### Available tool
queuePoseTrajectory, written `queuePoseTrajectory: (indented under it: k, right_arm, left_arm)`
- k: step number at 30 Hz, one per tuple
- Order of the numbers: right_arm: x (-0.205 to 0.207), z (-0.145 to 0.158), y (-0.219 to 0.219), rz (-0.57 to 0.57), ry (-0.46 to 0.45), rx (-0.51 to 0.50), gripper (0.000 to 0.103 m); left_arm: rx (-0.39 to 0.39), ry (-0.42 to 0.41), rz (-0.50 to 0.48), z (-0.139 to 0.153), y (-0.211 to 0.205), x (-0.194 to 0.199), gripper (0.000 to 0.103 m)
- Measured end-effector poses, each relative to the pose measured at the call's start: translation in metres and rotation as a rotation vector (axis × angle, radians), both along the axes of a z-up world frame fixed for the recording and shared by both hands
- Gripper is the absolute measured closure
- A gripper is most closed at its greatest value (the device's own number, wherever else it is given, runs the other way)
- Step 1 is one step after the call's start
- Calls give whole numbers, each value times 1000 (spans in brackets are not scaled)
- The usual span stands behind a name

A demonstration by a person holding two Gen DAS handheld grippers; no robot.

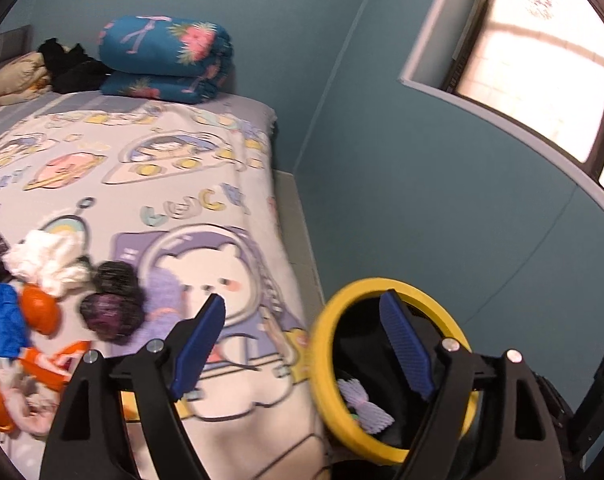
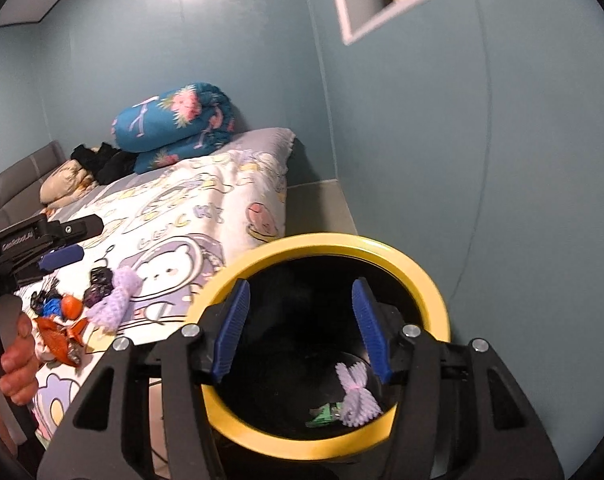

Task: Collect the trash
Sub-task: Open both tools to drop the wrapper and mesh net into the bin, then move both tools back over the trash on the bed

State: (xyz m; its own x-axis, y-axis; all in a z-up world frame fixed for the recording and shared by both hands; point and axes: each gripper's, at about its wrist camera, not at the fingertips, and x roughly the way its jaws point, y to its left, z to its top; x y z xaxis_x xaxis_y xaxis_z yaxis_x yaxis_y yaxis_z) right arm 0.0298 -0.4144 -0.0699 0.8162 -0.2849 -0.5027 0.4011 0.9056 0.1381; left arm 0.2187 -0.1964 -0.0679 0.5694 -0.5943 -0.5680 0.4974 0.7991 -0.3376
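Observation:
The trash bin point(image 2: 422, 276) has a yellow rim and a black liner and stands beside the bed. Inside lie a lilac foam net point(image 2: 356, 394) and a green wrapper point(image 2: 322, 416). My right gripper point(image 2: 301, 284) hangs over the bin's mouth, open, with nothing between its pads. My left gripper point(image 1: 302, 298) is open and empty too, over the bed's edge next to the bin's rim point(image 1: 322, 360). On the bedspread lie a white tissue point(image 1: 46, 264), dark wrappers point(image 1: 110, 300), orange scraps point(image 1: 42, 312), a blue scrap point(image 1: 6, 320) and a second lilac foam net point(image 2: 114, 300).
A folded blue quilt point(image 1: 166, 60), black clothes point(image 1: 74, 64) and a cream pillow point(image 1: 18, 76) sit at the bed's far end. A blue wall with a window point(image 1: 542, 60) runs along the right. A person's hand point(image 2: 18, 352) holds the left gripper's handle.

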Motion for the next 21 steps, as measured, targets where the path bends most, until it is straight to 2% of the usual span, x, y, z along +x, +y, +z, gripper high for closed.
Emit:
queuePoseTrajectory:
  k: [10,14,21]
  right_arm:
    - [32,28,70,202,-22,-42,51]
    - [48,41,103,295,-50,-67,46]
    - [83,37,159,455,-43,-110,46]
  left_arm:
    - [20,-34,138,21,87,19,21]
    - [21,-59,197,31,124,25,17]
    - [34,-90,324,34,195,42,10]
